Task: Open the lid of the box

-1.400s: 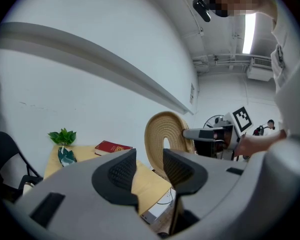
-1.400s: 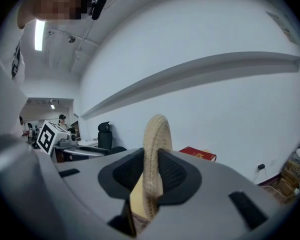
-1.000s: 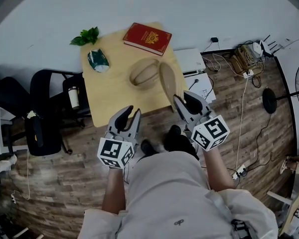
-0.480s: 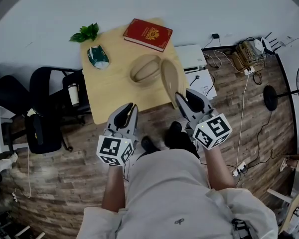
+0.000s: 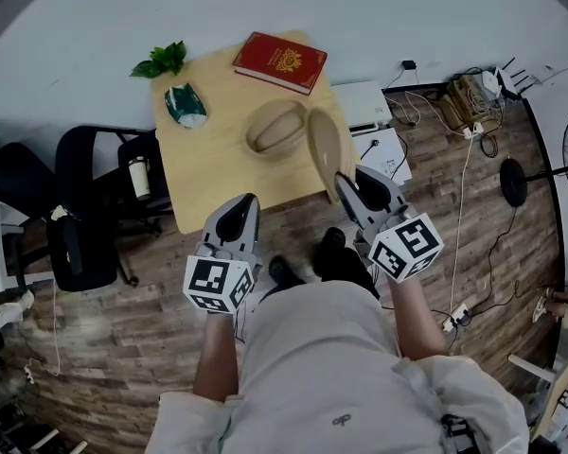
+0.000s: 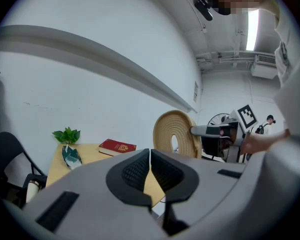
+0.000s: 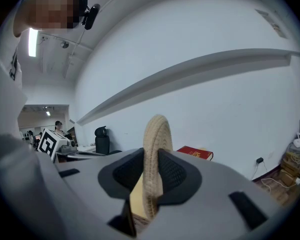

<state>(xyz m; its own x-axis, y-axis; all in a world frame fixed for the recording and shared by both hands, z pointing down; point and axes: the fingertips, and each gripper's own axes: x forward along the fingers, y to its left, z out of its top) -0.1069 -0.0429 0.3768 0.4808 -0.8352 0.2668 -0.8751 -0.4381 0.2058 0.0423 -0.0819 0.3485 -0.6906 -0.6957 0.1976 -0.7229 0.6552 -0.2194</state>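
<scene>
Right gripper view: the right gripper (image 7: 151, 180) has its two dark pads partly apart and pressed onto the rim of a woven, straw-coloured lid (image 7: 156, 134). The lid is seen edge-on here, standing upright on its edge between the pads and rising above them.

In the head view, the right gripper (image 5: 346, 182) holds the near end of this oval lid (image 5: 324, 148). The lid's long axis runs from the gripper away toward the far side of the table, and its hollow inner face is turned to the person's left, toward the box. It is lifted clear of the box, at the right part of the table; whether its lower edge touches the tabletop cannot be told.

The left gripper (image 6: 150, 168) has just been closing its jaws. They now meet, with nothing between them. In the head view it sits at the table's near edge, well apart from the lid.

The open box (image 5: 276, 129), an oval woven basket, lies on the pale wooden table (image 5: 208, 183) just left of the lid, its long axis slanting across the tabletop.

Farther off on the table are a red book (image 5: 280, 61) at the far right corner, a green leafy plant (image 5: 161, 61) at the far left corner, and a green and white packet (image 5: 185, 104) near the plant.
</scene>
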